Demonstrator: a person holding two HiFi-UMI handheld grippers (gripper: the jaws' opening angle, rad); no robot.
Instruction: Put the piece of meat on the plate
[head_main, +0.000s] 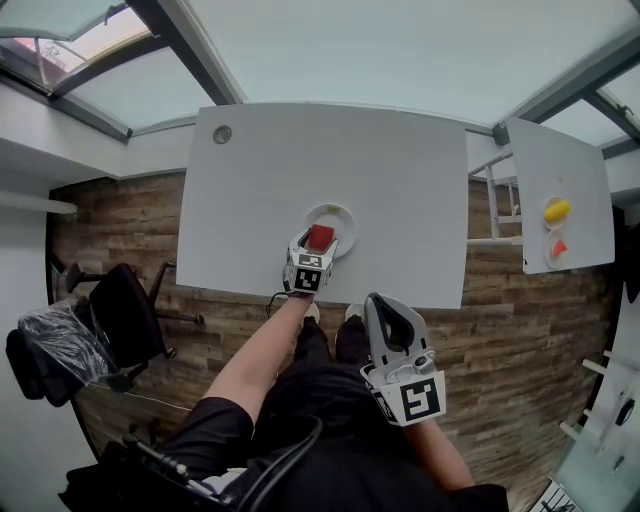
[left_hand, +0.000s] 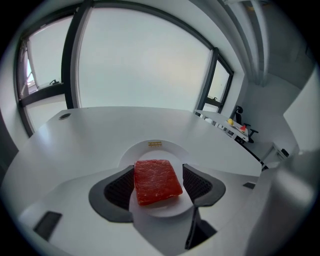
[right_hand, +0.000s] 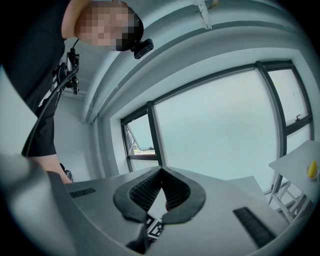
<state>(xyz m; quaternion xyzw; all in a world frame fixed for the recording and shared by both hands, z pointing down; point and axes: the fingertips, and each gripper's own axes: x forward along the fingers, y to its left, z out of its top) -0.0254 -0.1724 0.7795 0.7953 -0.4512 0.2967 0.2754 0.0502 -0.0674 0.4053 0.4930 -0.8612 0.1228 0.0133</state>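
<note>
A red slab of meat (head_main: 320, 236) (left_hand: 156, 181) lies flat on a small round white plate (head_main: 345, 218) (left_hand: 155, 147) near the front edge of the white table (head_main: 300, 150). My left gripper (head_main: 321, 241) (left_hand: 157, 169) reaches down over the plate. Its jaws stand open on either side of the meat, with the dark pads (left_hand: 120, 187) close beside it and not pressing. My right gripper (head_main: 380, 300) (right_hand: 161, 171) hangs off the table in front of the person's body. It is shut with nothing between its tips.
A second white table (head_main: 575, 160) stands at the right and carries a yellow item (head_main: 557, 210) and a red-orange item (head_main: 559, 248) on small plates. A black chair (head_main: 125, 315) sits on the wooden floor at the left. A round grommet (head_main: 222, 134) marks the table's far left corner.
</note>
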